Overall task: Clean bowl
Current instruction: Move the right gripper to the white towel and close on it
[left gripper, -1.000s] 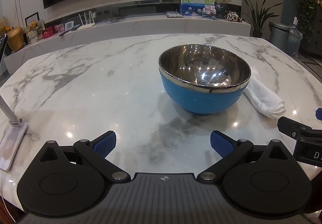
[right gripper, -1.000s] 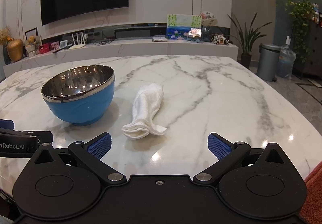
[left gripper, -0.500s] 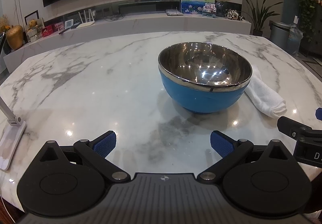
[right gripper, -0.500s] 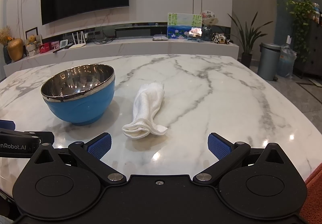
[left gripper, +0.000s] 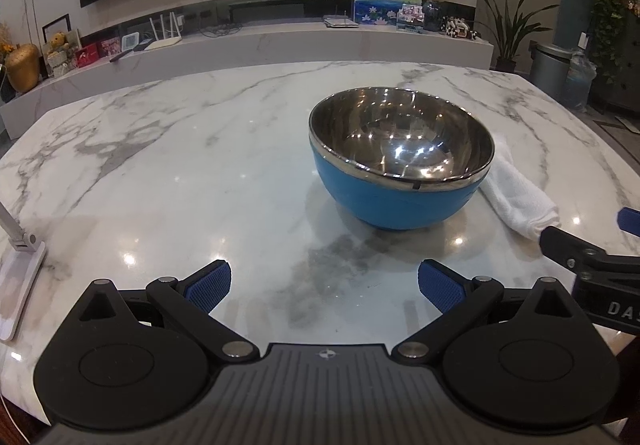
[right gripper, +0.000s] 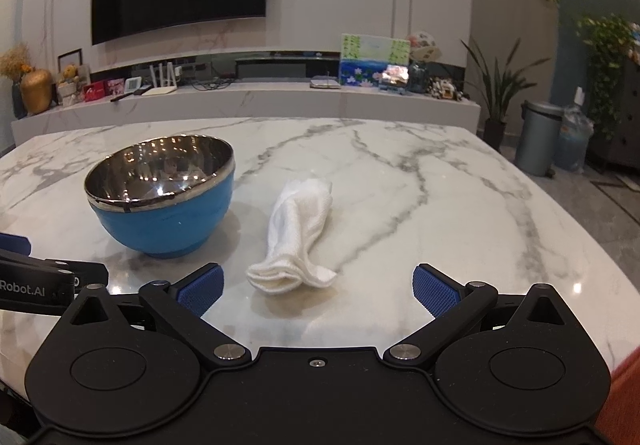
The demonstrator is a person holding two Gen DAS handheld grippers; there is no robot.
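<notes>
While both units hover low over the table (left gripper: 168,149):
bowl (left gripper: 400,161): upright on table, steel inside, blue outside
cloth (right gripper: 298,233): just right of bowl, apart
left hand-held gripper (left gripper: 324,283): released, short of bowl
right hand-held gripper (right gripper: 318,285): released, near cloth end

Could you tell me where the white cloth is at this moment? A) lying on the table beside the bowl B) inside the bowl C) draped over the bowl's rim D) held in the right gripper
A: the white cloth lies rolled on the marble table beside the bowl, untouched by the open right gripper.
</notes>
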